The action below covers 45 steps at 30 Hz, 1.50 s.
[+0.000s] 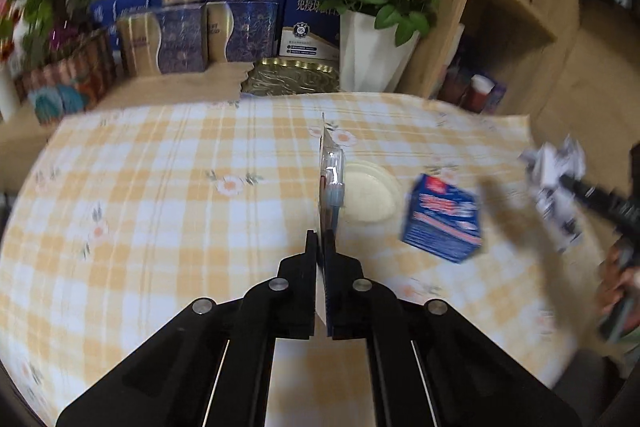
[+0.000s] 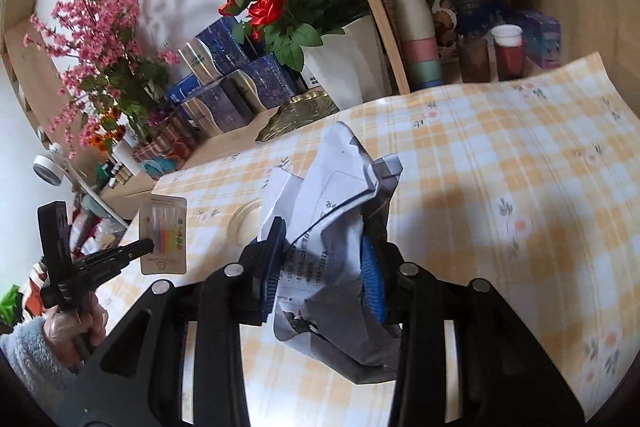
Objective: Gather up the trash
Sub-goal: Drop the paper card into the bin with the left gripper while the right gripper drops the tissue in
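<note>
Right gripper (image 2: 324, 263) jaws clamp crumpled paper (image 2: 336, 211), held above the checked table (image 2: 500, 187). Left gripper (image 1: 320, 247) jaws shut on flat blister card (image 1: 331, 179), lifted off table nr clear lid (image 1: 370, 193). Blue box (image 1: 444, 223) just right of lid.

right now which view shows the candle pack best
The right wrist view: the candle pack faces the camera, so its coloured candles show, held by the left gripper. The left wrist view shows it only edge-on, a thin sliver between its own jaws.
</note>
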Each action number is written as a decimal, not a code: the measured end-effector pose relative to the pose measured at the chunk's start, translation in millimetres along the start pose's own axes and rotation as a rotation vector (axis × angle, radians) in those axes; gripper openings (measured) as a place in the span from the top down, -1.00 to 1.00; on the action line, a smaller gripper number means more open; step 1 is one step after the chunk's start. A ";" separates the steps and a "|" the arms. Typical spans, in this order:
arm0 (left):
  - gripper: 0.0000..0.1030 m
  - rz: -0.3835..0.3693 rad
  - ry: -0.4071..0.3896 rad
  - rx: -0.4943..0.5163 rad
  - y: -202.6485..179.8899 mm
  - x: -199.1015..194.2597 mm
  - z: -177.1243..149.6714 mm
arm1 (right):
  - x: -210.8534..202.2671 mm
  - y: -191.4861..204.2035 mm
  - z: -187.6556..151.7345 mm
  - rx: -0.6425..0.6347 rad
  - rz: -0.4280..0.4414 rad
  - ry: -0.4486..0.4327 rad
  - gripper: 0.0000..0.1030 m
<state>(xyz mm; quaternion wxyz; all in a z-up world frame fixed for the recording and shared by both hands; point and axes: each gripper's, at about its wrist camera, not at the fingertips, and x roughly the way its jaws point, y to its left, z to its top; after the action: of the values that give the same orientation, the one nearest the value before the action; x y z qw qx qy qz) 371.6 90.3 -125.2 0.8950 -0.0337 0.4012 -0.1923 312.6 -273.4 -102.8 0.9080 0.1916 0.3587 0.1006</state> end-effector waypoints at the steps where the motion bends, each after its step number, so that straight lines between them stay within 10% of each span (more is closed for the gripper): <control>1: 0.93 -0.020 0.004 -0.023 -1.8 -9.8 -4.6 | -5.0 1.1 -4.8 0.005 0.003 0.003 0.26; 24: 0.93 -0.281 0.213 0.258 -147.6 -136.2 -188.9 | -131.5 61.0 -137.9 -0.087 0.048 0.019 0.26; 45: 0.76 -0.175 0.408 0.220 -154.8 -61.9 -299.2 | -149.2 60.0 -206.3 -0.094 0.049 0.146 0.26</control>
<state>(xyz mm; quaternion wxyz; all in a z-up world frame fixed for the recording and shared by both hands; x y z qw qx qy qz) 66.4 -1.7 -250.5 0.7735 0.0690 0.5460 -0.3143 59.7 -209.8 -124.2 0.8848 0.1495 0.4140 0.1530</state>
